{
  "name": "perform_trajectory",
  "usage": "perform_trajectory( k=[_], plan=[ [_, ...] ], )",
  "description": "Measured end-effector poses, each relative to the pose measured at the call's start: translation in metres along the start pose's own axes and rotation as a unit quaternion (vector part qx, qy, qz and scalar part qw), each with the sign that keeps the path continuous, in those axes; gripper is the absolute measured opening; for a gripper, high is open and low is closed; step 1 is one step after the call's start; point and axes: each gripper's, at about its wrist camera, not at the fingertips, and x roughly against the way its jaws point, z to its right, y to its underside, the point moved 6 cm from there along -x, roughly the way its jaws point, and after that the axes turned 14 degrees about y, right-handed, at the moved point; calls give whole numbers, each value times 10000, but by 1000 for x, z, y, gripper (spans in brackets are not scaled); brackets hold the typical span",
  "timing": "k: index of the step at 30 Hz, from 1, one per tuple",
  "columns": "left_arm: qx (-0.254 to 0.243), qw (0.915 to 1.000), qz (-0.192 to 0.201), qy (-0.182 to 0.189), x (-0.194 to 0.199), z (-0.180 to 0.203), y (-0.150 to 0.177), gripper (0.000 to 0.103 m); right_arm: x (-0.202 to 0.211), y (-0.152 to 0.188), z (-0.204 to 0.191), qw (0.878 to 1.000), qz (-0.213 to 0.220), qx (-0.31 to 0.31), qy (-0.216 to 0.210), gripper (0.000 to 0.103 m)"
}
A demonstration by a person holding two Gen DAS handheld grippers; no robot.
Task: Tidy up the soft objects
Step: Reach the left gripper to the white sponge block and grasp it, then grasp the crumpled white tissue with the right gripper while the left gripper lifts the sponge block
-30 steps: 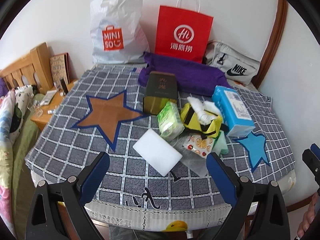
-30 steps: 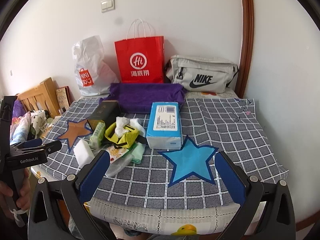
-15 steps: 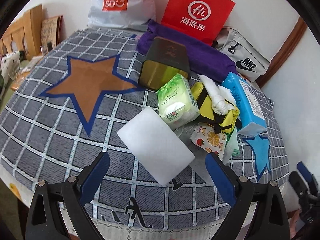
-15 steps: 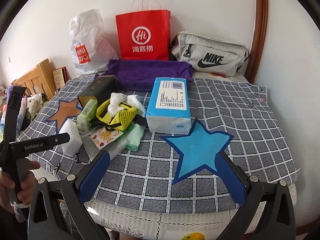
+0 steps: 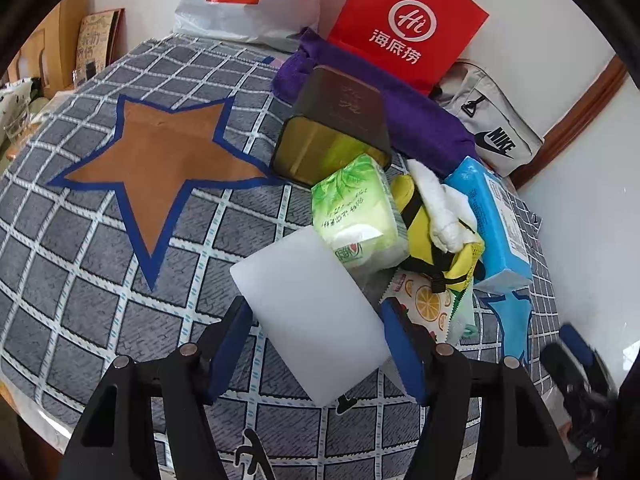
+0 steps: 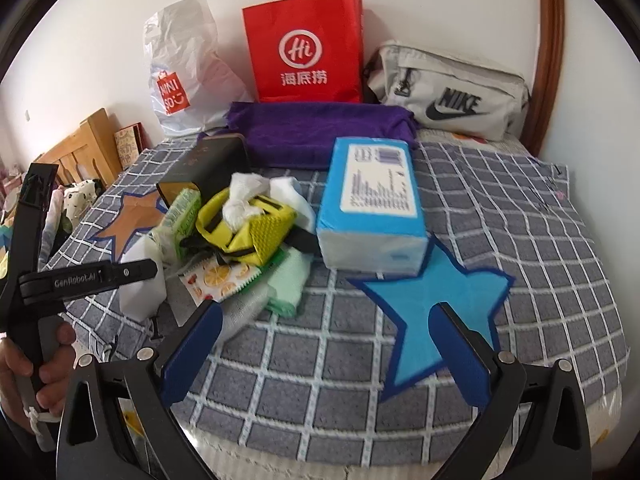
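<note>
Now closing round the white sponge (image 5: 312,312) with the left gripper (image 5: 316,320), pads flanking its sides, contact unclear; sponge flat on checked cloth (image 5: 100,280) beside green tissue pack (image 5: 356,216); right gripper (image 6: 324,332) wide apart over blue star (image 6: 432,292), empty.

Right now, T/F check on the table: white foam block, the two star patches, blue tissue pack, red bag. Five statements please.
1. The white foam block lies between the fingers of the left gripper. True; its jaws have just been closing around it.
2. The right gripper holds the blue tissue pack. False: its jaws are open and empty, over the blue star patch.
3. The brown star patch is covered with items. False: it lies bare.
4. The red paper bag stands upright against the wall. True.
5. The blue tissue pack sits beside the yellow pouch. True.
</note>
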Motion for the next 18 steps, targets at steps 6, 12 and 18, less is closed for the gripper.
perform_trajectory(
  k=[6, 12, 18],
  plan=[
    [-215, 9987, 20, -458, 15, -6, -14, 65, -14, -36, -34, 9988, 258, 289, -297, 86],
    [-253, 9978, -6, -609, 18, -21, -20, 65, -47, -53, -77, 9953, 130, 892, -367, 62],
    [-209, 9982, -141, -549, 8, -36, -22, 65, -76, -52, -101, 9923, -39, 1181, -357, 48]
  ],
)
